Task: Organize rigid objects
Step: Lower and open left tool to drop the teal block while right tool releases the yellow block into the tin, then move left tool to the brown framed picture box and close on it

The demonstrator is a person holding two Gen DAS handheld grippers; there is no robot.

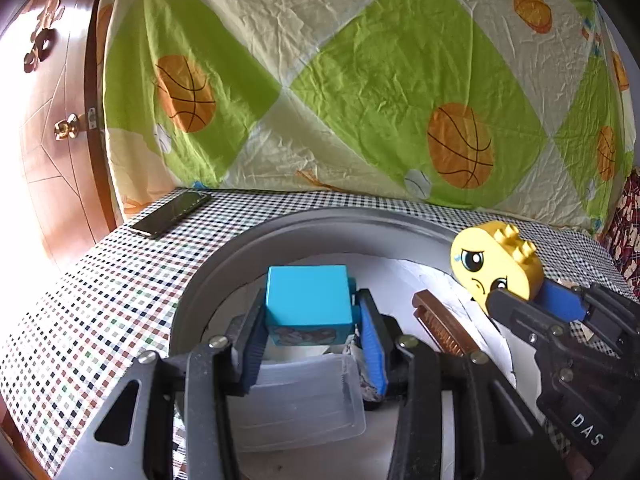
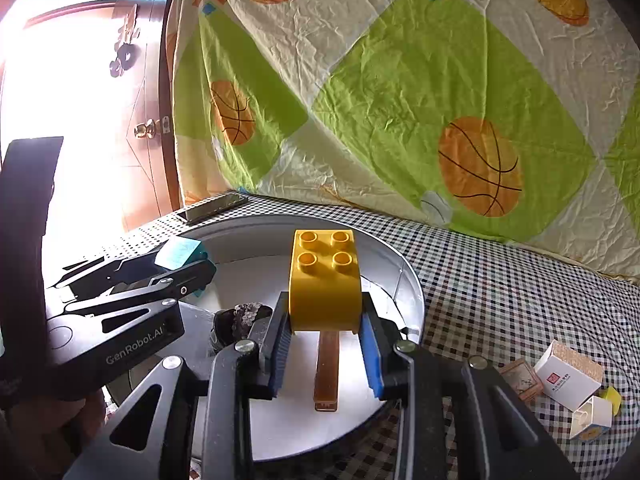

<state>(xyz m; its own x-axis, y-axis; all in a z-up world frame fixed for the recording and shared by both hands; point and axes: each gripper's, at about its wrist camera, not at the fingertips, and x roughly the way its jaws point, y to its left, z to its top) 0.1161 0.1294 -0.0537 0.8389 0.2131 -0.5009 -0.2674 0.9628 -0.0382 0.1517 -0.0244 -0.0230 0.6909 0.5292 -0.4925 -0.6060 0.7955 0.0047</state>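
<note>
- The left claw (image 1: 312, 320) is closed on a blue block (image 1: 307, 298), its blue pads pressing the block's two sides, and holds it over the round metal tray (image 1: 224, 256).
- The right claw (image 2: 326, 336) is closed on a yellow brick (image 2: 325, 284), studs facing up, also over the tray (image 2: 412, 304); in the left wrist view the brick (image 1: 496, 266) shows a cartoon face on one side.
- Inside the tray lie a brown comb (image 2: 326, 372) under the yellow brick, a clear plastic lid (image 1: 300, 400) under the blue block, and a dark crumpled object (image 2: 240, 320) that is hard to identify.
- The tray rests on a desk (image 1: 100, 300) covered with a checked cloth.
- A phone (image 1: 172, 214) lies on the desk's far left corner, well apart from the tray.
- Small boxes (image 2: 568, 372) sit on the cloth to the right of the tray.
- A sheet (image 1: 360, 80) printed with basketballs hangs behind the desk, with a wooden door (image 1: 52, 120) to its left.
</note>
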